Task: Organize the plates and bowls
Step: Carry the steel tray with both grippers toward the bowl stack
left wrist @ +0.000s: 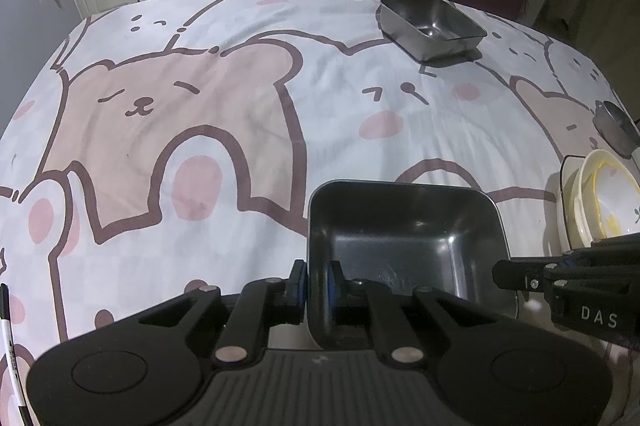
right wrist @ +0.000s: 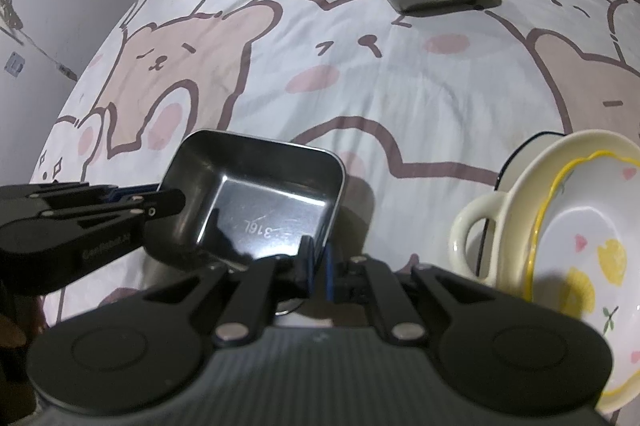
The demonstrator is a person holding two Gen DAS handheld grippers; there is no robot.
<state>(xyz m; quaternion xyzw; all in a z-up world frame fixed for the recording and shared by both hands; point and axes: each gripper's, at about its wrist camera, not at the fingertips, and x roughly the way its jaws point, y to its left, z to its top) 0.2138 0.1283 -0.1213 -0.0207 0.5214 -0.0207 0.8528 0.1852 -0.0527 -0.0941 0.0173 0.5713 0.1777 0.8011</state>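
Bear-print cloth covers the surface [left wrist: 192, 130], with kitchen cabinets behind at the upper left. Low and centre-right in the left wrist view sits a square steel tray [left wrist: 404, 238], thin-walled, stiff and probably light, its polished sides likely slippery. The rim is the sensible hold, and both tools are on it: the left hand-held gripper [left wrist: 318, 286] is clamped on the near-left wall, one pad inside and one outside, and the right hand-held gripper [right wrist: 318, 266] pinches the opposite wall. The tray's mouth faces up; in the right wrist view it looks tilted, its far corner raised. Being nearly square, it has no clear long axis. A second tray [left wrist: 432, 26] rests at upper right, well apart. Stacked bowls [right wrist: 580, 250] lie at the right edge and look breakable.
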